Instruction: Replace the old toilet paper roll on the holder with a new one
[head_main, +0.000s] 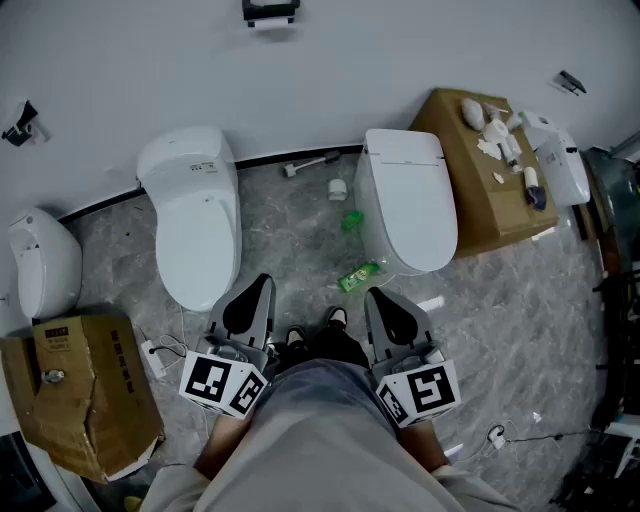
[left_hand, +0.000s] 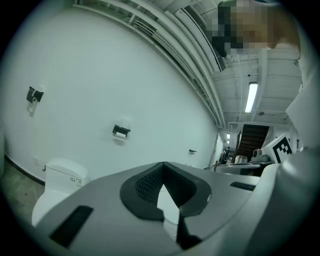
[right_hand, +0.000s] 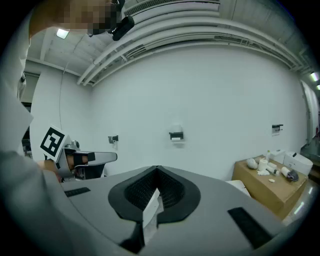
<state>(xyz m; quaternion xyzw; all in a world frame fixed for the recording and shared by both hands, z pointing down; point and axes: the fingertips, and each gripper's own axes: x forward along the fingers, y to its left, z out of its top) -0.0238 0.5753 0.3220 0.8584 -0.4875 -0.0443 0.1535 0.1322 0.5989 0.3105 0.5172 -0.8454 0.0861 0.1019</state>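
A black toilet paper holder (head_main: 270, 12) hangs on the white wall far ahead, between the two toilets; it also shows as the holder (left_hand: 120, 131) in the left gripper view and the holder (right_hand: 175, 135) in the right gripper view. Whether a roll sits on it I cannot tell. White paper rolls and scraps (head_main: 497, 130) lie on a brown cardboard box (head_main: 470, 210) at the right, seen again as rolls (right_hand: 263, 164). My left gripper (head_main: 258, 292) (left_hand: 162, 172) and right gripper (head_main: 381, 300) (right_hand: 157, 172) are held close to the person's body, both shut and holding nothing.
Two white toilets (head_main: 196, 215) (head_main: 408, 200) stand ahead. A green bottle (head_main: 358, 276), a small cup (head_main: 338, 188) and a tool (head_main: 308, 164) lie on the floor between them. An open cardboard box (head_main: 80, 400) sits at the left. Other wall holders (head_main: 20, 122) (head_main: 570, 82) flank the middle one.
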